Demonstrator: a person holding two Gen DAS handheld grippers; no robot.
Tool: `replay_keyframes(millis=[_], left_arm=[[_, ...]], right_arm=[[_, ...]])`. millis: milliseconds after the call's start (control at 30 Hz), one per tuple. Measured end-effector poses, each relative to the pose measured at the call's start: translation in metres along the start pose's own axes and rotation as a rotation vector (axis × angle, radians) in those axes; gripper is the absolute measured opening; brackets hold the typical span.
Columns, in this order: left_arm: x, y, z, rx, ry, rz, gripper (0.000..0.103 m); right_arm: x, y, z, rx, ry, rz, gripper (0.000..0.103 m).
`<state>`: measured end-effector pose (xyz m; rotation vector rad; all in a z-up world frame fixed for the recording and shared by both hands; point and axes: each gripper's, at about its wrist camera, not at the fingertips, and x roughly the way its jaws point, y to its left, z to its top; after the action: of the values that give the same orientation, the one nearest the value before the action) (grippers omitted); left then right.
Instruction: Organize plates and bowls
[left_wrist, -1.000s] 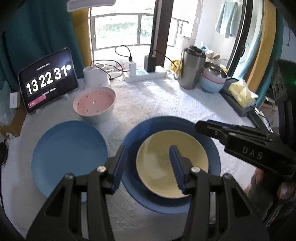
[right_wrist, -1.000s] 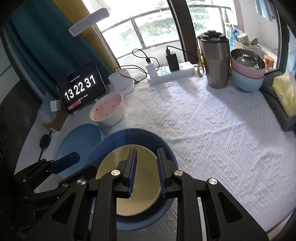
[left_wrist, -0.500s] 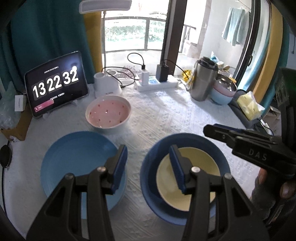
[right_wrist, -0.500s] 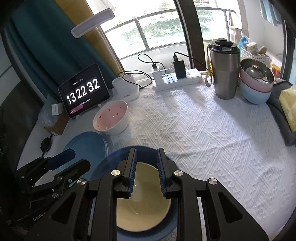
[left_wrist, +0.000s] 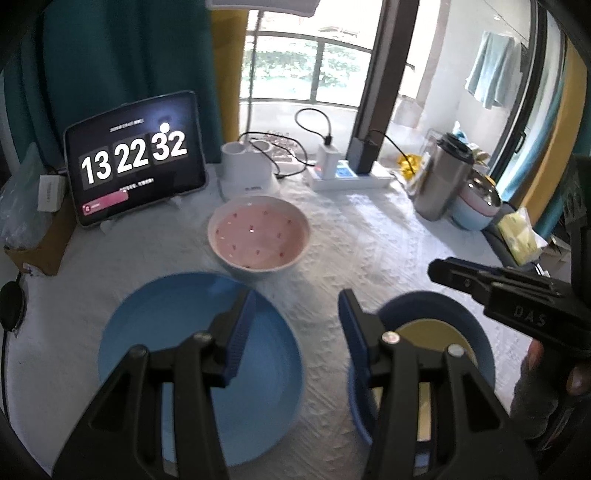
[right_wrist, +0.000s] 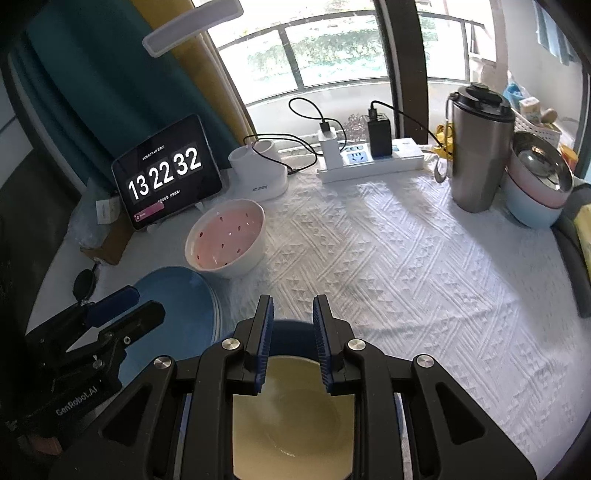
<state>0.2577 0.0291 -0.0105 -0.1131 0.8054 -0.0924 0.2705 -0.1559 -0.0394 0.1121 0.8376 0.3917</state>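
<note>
Both grippers have pulled back from the yellow bowl (right_wrist: 291, 417), which sits in the dark blue plate (left_wrist: 476, 332) at the near edge of the desk (right_wrist: 406, 258).

A second ago the left gripper (left_wrist: 295, 325) hung over that bowl; now it hangs between the dark plate and the light blue plate (left_wrist: 199, 369), jaws wide apart and empty. The right gripper (right_wrist: 293, 343) hovers over the bowl, jaws a little apart, holding nothing. The pink bowl (left_wrist: 258, 236) sits behind. The clock (right_wrist: 166, 173) now reads 13 22 32. The grippers say "DAS" and "GenRobot.AI".
</note>
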Motion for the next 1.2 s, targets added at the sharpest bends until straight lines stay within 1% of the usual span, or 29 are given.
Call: replay_keyframes(millis=[267,367,400,633,800,1000,1200], left_arm=[[0.013,0.027,0.010,-0.027,-0.007,0.019,0.049],[0.021,0.037,0.016,-0.042,-0.008,0.022,0.049],[0.023,0.039,0.018,-0.047,-0.008,0.022,0.049],[0.042,0.056,0.028,-0.080,0.003,0.024,0.049],[0.056,0.064,0.032,-0.087,0.013,0.029,0.049],[0.072,0.073,0.036,-0.120,0.028,0.029,0.049],[0.091,0.077,0.039,-0.140,0.054,0.023,0.049]], right_arm=[[0.021,0.010,0.017,-0.025,0.018,-0.010,0.024],[0.032,0.016,0.025,-0.037,0.023,-0.009,0.031],[0.034,0.017,0.027,-0.042,0.024,-0.008,0.031],[0.052,0.031,0.046,-0.074,0.032,-0.014,0.032],[0.065,0.034,0.057,-0.095,0.043,-0.021,0.032],[0.085,0.036,0.070,-0.116,0.072,-0.039,0.032],[0.104,0.041,0.080,-0.123,0.100,-0.025,0.032]])
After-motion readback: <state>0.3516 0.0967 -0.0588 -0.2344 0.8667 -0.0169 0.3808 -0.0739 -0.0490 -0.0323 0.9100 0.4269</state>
